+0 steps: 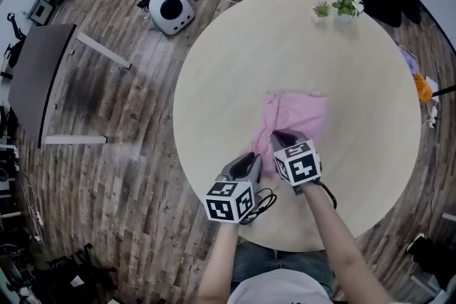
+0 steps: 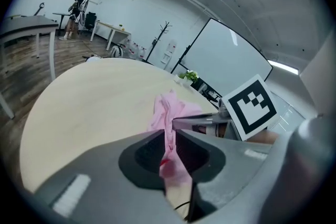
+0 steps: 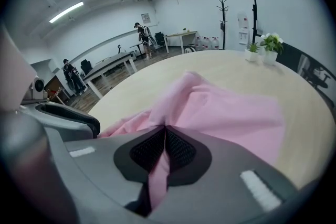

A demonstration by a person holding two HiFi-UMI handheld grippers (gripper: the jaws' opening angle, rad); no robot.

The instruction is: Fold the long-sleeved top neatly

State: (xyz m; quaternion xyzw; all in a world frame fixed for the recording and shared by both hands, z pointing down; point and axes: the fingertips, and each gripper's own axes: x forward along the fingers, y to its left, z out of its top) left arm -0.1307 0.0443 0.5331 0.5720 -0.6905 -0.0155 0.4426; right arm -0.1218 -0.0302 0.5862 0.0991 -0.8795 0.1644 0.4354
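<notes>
The table (image 1: 228,60) lies bare left, right and beyond the pink top (image 1: 299,114). Small potted plants (image 1: 342,6) stand at its far edge.

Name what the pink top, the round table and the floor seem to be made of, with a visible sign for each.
The pink top looks like thin, soft, matte cloth: it bunches in loose creases. The round table has a pale, smooth, matte top, perhaps laminate; no grain shows. The floor is grey-brown planks with streaky grain: wood or wood-look vinyl, cannot tell which.
</notes>
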